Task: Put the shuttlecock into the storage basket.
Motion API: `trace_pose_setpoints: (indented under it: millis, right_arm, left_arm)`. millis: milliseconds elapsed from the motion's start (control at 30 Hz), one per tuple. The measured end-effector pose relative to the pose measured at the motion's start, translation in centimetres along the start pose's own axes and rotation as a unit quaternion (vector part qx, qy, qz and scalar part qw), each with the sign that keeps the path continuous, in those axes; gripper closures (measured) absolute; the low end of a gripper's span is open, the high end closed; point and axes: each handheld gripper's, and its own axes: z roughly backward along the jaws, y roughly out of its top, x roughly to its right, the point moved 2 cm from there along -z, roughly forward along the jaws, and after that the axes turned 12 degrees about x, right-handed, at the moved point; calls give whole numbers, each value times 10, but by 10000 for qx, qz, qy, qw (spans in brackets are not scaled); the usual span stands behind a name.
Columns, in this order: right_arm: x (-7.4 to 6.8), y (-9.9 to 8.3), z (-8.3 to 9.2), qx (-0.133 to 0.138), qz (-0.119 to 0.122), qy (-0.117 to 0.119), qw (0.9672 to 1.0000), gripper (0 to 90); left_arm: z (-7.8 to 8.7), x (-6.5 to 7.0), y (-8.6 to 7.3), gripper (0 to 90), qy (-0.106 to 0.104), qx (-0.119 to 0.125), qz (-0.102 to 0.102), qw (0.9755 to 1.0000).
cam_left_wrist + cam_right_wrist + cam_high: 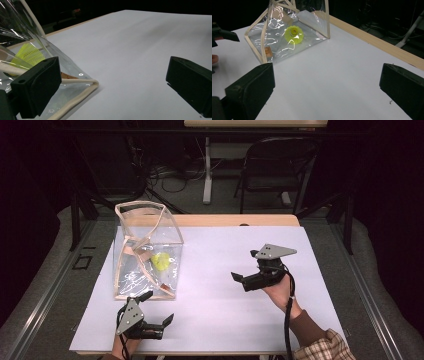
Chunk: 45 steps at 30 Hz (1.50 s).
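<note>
high view: a clear bag with tan piping stands on the left of the white tabletop, a yellow shuttlecock inside it. the left claw sits just in front of the bag's near edge, jaws wide apart and empty. the right claw is well to the right, wide open, empty.

left gripper view: the bag's corner lies just beside the left jaw, not between the jaws; the shuttlecock shows through the plastic.

right gripper view: empty, spread jaws face the bag across bare tabletop, and a small brown block lies inside near its corner.
</note>
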Motion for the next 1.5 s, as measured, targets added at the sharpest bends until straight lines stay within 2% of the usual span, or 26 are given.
trace_pose_setpoints:
  millis: [700,1300,1500]
  right_arm:
    - [-3,-49,54,271,46,-303,9992,0]
    - [-9,-82,75,446,218,-331,9982,0]
    - [-14,-89,79,455,394,-302,9977,0]
  left_arm:
    - [0,0,0,0,5,-7,-2,10000]
    - [-1,0,-1,0,10,-15,-4,10000]
    - [-1,0,-1,0,12,-14,0,10000]
